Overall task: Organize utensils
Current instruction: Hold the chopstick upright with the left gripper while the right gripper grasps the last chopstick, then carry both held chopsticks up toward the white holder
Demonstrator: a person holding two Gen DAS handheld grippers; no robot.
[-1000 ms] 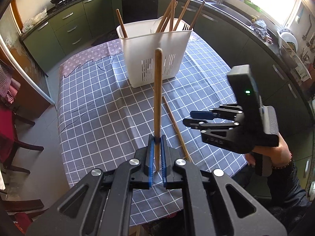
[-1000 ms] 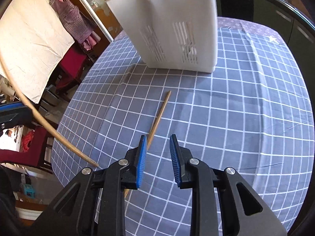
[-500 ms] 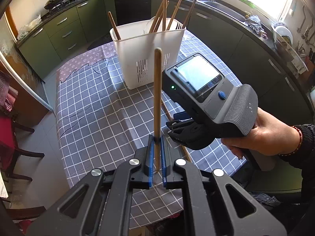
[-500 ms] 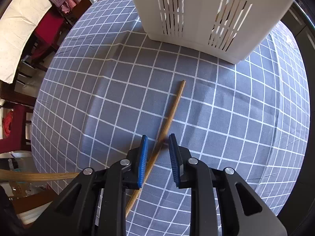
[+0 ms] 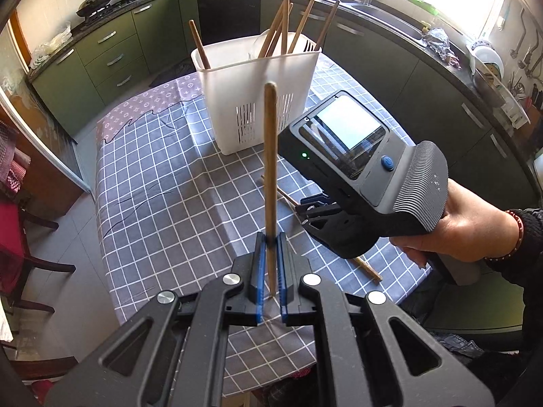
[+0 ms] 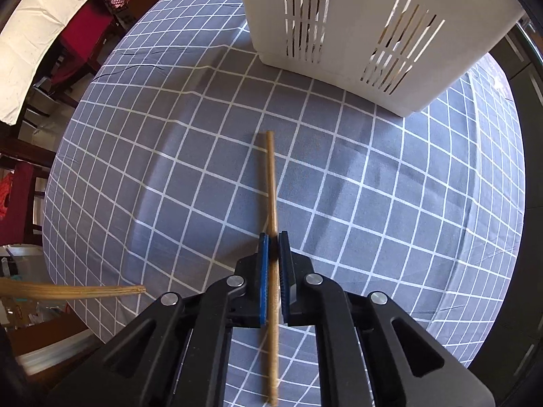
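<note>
My left gripper is shut on a wooden chopstick that stands upright out of its pads. Behind it a white slotted utensil basket holds several chopsticks. My right gripper points down at the checked tablecloth and is shut on a second chopstick that lies on the cloth, gripped near its middle. In the left wrist view the right gripper sits low on the cloth, held by a hand. The left-held chopstick's tip shows at the lower left of the right wrist view.
The basket stands just beyond the gripped chopstick. The table carries a grey checked cloth. Green kitchen cabinets and a counter ring the far side. Red chairs stand at the left.
The right gripper came in over the lying chopstick, tipped down onto the cloth, and its jaws closed on the chopstick. The left gripper kept still with its chopstick.
</note>
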